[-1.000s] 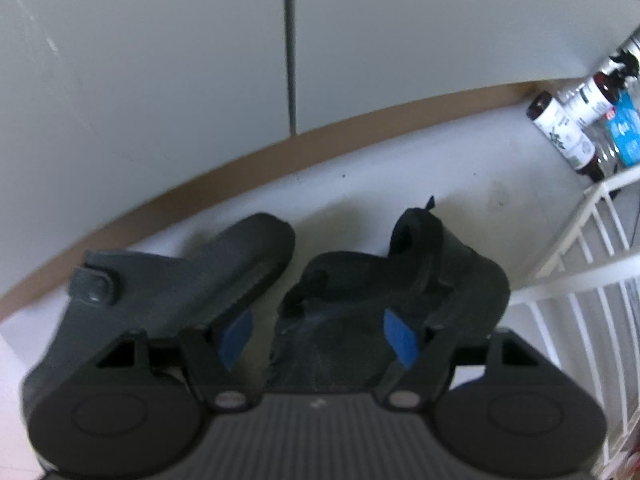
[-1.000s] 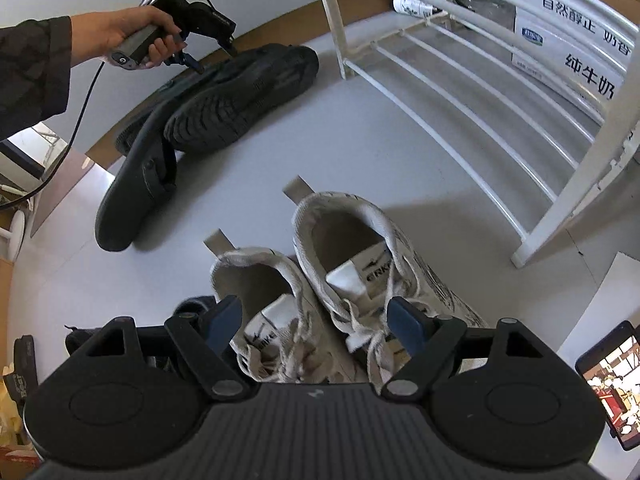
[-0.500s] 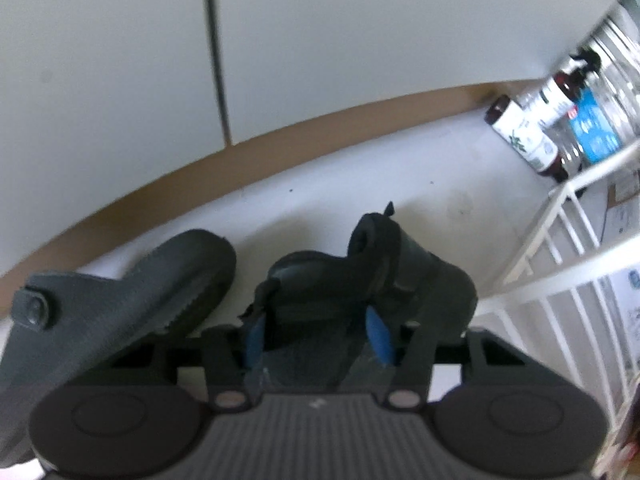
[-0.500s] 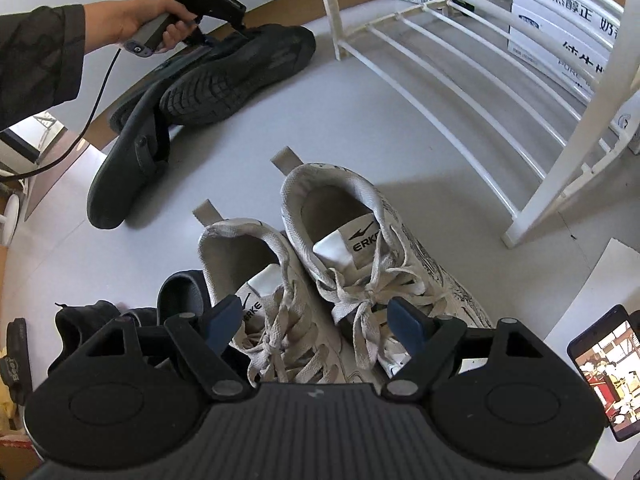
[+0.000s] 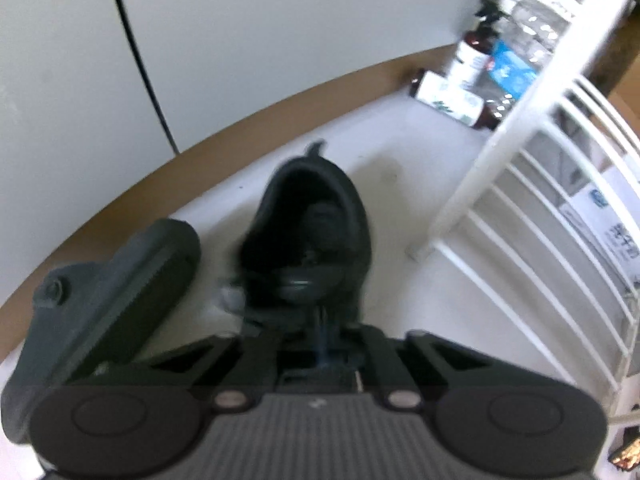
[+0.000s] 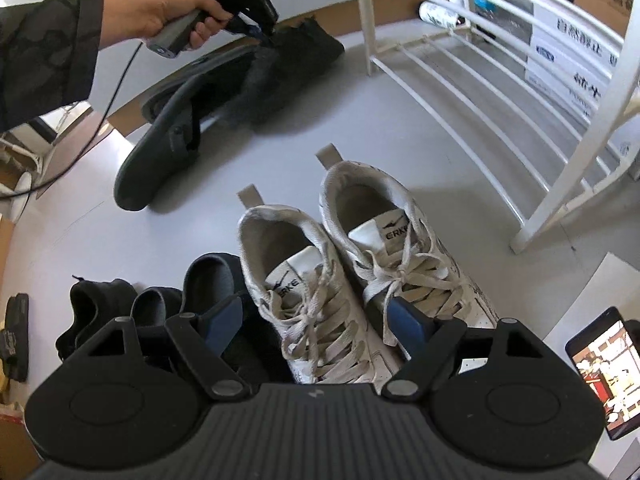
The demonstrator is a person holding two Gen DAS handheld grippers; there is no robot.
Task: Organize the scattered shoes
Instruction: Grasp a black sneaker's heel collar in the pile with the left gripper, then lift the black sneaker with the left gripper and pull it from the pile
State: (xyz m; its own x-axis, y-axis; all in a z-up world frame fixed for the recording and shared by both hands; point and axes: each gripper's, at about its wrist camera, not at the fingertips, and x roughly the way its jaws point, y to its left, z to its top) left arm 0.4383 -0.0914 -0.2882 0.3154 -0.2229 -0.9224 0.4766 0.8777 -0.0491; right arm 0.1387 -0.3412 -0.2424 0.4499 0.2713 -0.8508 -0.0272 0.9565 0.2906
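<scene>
Left gripper [image 5: 320,340] fingers, just closed, pinch the black shoe [image 5: 312,232] on the floor beside the white rack [image 5: 520,216]; right gripper [image 6: 316,320] fingers stand spread over two white sneakers [image 6: 352,264].

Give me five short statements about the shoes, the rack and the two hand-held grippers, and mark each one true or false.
1. The left hand-held gripper is shut on the black sneaker. True.
2. The right hand-held gripper grips one of the white sneakers. False: its jaws stand open above the pair and pinch nothing.
3. The two white sneakers stand side by side on the floor, laces tied. True.
4. The white rack already holds a shoe on its lowest bars. False: no shoe shows on the bars in view.
5. A dark clog lies on the floor beside the black sneaker. True.
</scene>
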